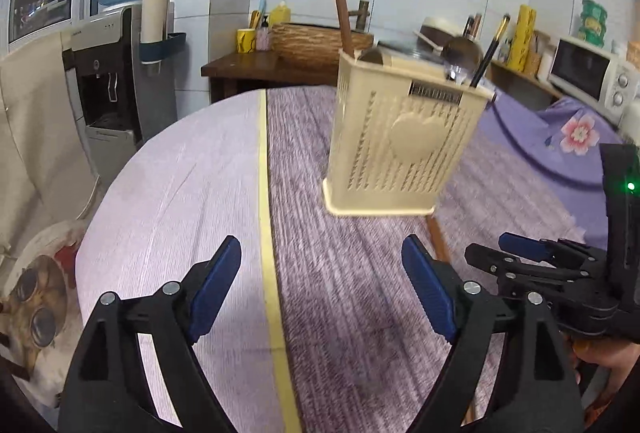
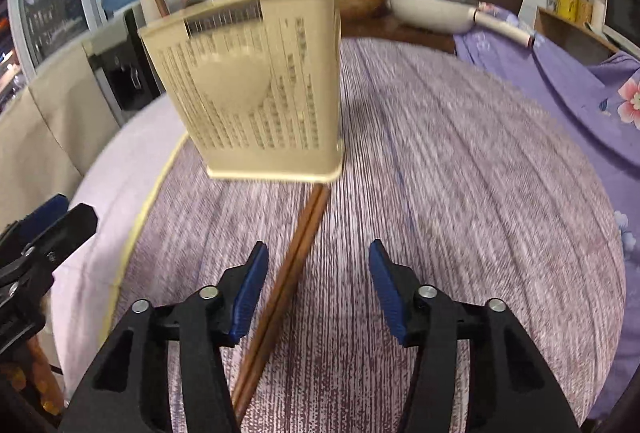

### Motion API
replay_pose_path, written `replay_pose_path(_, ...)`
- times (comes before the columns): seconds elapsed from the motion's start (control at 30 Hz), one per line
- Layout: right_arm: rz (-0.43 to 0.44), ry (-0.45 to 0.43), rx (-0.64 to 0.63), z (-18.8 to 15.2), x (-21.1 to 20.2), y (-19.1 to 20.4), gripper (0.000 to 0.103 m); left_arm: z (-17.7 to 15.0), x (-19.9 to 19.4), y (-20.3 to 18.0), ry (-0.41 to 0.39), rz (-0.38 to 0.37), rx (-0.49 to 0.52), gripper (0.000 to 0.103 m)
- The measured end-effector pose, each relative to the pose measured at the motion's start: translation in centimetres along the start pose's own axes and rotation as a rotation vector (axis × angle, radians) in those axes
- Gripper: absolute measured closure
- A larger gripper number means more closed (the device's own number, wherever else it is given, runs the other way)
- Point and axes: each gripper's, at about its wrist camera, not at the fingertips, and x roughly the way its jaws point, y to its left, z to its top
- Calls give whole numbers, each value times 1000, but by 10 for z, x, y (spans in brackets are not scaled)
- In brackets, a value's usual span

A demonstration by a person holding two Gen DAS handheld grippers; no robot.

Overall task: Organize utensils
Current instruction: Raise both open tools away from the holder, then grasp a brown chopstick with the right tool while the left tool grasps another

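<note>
A beige perforated utensil holder (image 1: 404, 137) with a heart on its side stands on the purple cloth; it also shows in the right wrist view (image 2: 256, 89). It holds brown chopsticks (image 1: 342, 9), a metal spoon (image 1: 460, 57) and a dark-handled utensil (image 1: 490, 49). A pair of brown chopsticks (image 2: 288, 281) lies flat on the cloth, running from the holder's base toward my right gripper (image 2: 318, 289), which is open and hovers over them. My left gripper (image 1: 322, 285) is open and empty, in front of the holder. The right gripper also shows in the left wrist view (image 1: 532, 253).
A yellow stripe (image 1: 266, 217) divides the pale cloth from the purple woven cloth (image 2: 460, 193). A floral purple cloth (image 2: 580, 85) lies at right. A water dispenser (image 1: 116, 73), wooden counter (image 1: 248, 67), pan (image 2: 432, 9) and microwave (image 1: 588, 73) stand behind.
</note>
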Motion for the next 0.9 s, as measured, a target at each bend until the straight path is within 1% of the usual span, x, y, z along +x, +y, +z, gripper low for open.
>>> replay_pose_path(0.1,-7,29,13,-4,12,0,57,-7,2,2,20,-8,10,21)
replay_pose_path(0.2,-20,49,15,-7,21,3,59,-11,4,1,30,-9,20,21)
replay_pose_path(0.27,-8,65,27,-8,26,4,59,-13,4,-1,33,-12,25,21)
replay_pose_path(0.47,1,85,42,-2,31,1,60,-14,5,-5,41,-25,32,21)
replay_pose_path(0.63,5,95,80,9,39,-10,64,-17,8,-5,57,-33,25,21)
replay_pose_path(0.8,-43,107,48,22,50,-7,67,-21,9,-11,67,-39,36,21)
replay_pose_path(0.83,-45,115,50,24,54,-8,70,-21,9,-13,67,-40,40,21)
replay_pose_path(0.9,-87,110,14,29,59,-3,71,-21,9,-16,69,-43,51,21)
